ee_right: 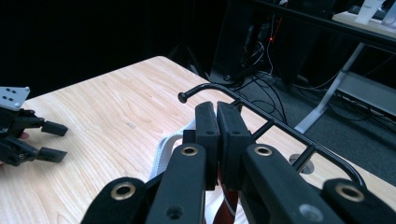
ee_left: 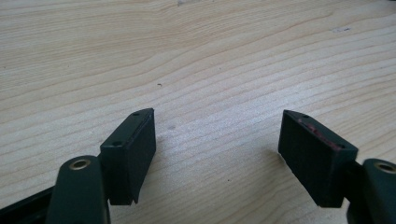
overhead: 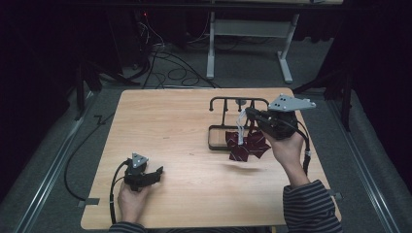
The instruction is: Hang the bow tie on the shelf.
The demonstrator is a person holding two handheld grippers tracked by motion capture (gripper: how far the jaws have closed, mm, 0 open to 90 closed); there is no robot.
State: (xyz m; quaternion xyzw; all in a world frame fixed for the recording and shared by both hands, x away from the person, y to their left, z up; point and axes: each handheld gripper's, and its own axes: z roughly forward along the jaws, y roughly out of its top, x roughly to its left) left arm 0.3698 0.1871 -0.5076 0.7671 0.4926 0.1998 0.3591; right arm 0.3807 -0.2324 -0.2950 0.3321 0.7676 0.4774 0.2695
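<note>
The right claw (ee_right: 217, 114) has its jaws pressed together on a white strap (ee_right: 163, 149) that belongs to a dark red cloth item (overhead: 248, 144), holding it up by that strap. In the high view the cloth hangs just below the right claw (overhead: 248, 114), its lower part bunched on the counter (overhead: 170, 126) at the right end of a black wire rack (overhead: 228, 104). The cloth's long axis runs roughly vertical, from the pinched strap down to the counter. The rack's top rail with its short pegs runs past the claw in the right gripper view, its rounded end pointing left there. No label or writing on the cloth or rack can be read.

The left claw (ee_left: 217, 154) is spread wide with bare wood between its jaws. It rests low over the near left part of the counter, held in the person's left hand (overhead: 130, 196), well apart from the cloth and rack.
</note>
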